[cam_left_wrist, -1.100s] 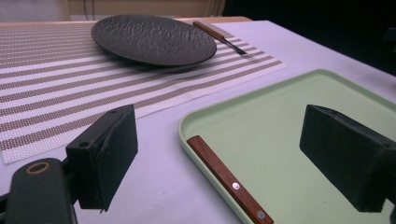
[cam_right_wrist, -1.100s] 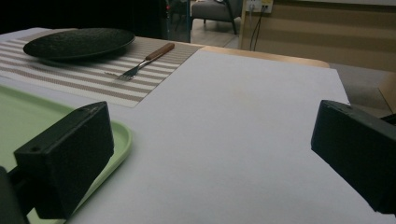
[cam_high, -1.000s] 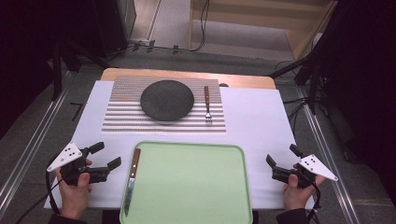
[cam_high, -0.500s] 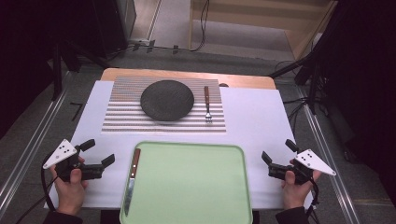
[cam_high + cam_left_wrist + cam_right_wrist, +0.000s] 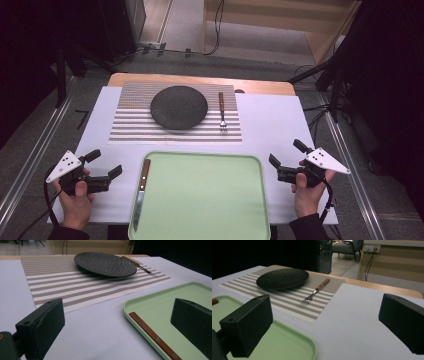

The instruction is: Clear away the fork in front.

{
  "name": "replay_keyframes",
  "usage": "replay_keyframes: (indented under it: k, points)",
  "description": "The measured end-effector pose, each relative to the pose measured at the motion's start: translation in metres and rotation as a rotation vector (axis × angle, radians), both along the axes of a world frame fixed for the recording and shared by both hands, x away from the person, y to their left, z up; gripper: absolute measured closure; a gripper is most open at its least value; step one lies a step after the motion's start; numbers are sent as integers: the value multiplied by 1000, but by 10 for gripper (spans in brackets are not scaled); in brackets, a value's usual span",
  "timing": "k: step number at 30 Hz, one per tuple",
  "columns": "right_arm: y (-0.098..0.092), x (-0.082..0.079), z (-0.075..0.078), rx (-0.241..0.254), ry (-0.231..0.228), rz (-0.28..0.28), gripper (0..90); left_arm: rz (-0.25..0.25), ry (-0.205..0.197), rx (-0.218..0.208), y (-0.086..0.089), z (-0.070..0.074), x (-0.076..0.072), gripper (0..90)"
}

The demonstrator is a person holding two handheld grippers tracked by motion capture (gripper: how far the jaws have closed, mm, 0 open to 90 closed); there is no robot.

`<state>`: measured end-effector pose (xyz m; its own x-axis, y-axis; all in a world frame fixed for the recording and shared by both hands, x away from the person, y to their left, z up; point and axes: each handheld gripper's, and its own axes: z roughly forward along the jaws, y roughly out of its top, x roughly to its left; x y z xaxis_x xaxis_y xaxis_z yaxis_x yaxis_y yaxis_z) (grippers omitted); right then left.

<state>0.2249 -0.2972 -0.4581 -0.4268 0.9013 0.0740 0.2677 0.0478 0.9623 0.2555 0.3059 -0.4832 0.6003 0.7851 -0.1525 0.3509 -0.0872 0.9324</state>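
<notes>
**Both hand-held grippers spread, nothing gripped; knife lies in tray**

Left hand-held gripper [image 5: 106, 167]: at near-left of the white surface [image 5: 270, 120], just left of the pale green rectangular plastic tray [image 5: 210, 200]. Held in a hand [image 5: 76, 202] that comes in from the near edge. Jaws have just been opening and now stand wide apart w/ nothing between them. In the left gripper view the two black pads frame bare surface and the tray's left rim; no contact w/ either.

Right hand-held gripper [image 5: 286, 154]: at near-right, just right of the tray, held in the other hand [image 5: 306, 192]. Jaws spread, empty. Right gripper view shows the pads wide apart, above the surface, tray's corner between them lower down.

Wooden-handled table knife w/ steel blade [image 5: 141, 192]: lies flat inside the tray, along its left rim, handle toward the far side, blade toward the near side. It is the item nearest the left gripper; apart from it, not touched.

Far side, approx. centre: beige-and-white striped woven placemat [image 5: 130, 120]. On it, a round black textured plate [image 5: 179, 107]. Just right of the plate, also on the mat, a wooden-handled steel fork [image 5: 221, 111], tines toward the near side. Plate and fork lie close but apart. Both are well apart from the two grippers.
</notes>
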Motion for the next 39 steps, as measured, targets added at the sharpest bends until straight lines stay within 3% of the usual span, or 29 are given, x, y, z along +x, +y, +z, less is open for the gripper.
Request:
replay_keyframes:
  k: [8,13,39]
  points:
    - [15,20,20,-13,2,40,0,13,0,-8,1,-1,-2,0]
    - [22,33,25,-19,10,47,0,5,-2,13,-2,-1,-3,0]
    - [52,85,46,-38,59,70,0,-5,-4,16,-3,-2,-3,0]
